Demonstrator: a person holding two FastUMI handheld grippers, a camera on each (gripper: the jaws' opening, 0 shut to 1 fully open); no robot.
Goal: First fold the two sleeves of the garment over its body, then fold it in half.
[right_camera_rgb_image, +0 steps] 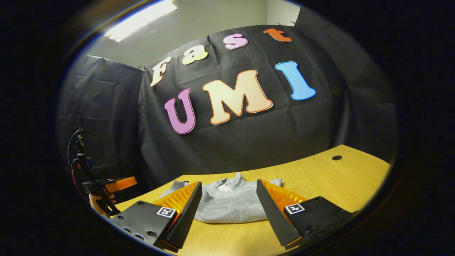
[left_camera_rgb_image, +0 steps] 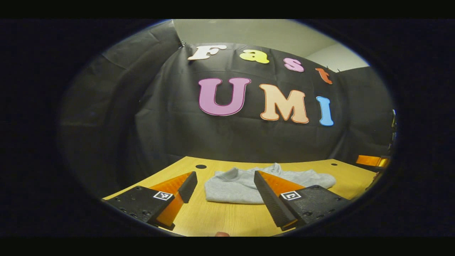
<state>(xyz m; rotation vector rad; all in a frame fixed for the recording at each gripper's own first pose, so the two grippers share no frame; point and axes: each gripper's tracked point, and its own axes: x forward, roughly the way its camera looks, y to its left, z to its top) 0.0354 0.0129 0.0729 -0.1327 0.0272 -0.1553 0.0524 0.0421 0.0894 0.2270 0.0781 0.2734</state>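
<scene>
A: Quick pass. Where does the grey fleece sweatshirt [left_camera_rgb_image: 241, 185] sit?

B: Flat on the yellow wood-grain bench [left_camera_rgb_image: 227, 217], near the far edge by the black cloth wall. It looks like a compact bundle with the collar toward the wall. I judge the sleeves may be folded in already, but I cannot tell for sure.

A: Tongs?

B: Left tongs [left_camera_rgb_image: 225, 185] are spread wide and hold nothing; they hang above the bench on the near side of the sweatshirt. Right tongs [right_camera_rgb_image: 229, 195] are the same: wide apart, empty, with the sweatshirt [right_camera_rgb_image: 231, 204] framed between the fingers. In the right gripper view the left tongs [right_camera_rgb_image: 113, 186] also show far off at the left, with a hand [right_camera_rgb_image: 95, 202] on them.

A: Risks?

B: Probably pinching a single layer, so the stack peels apart when lifted. If both tongs pull unevenly, the half fold comes out skewed. The fleece is soft, so dragging it would likely bunch it or push it toward the far edge. A low approach could jam a fingertip into the bench.

A: Room to move?

B: Bare bench lies in front of the sweatshirt and off to its right. Dark round holes [left_camera_rgb_image: 201, 166] sit in the bench near the far corners, apart from the cloth. The wall hangs close behind, so there is little slack past the collar. Folding toward the near side looks safer.
</scene>
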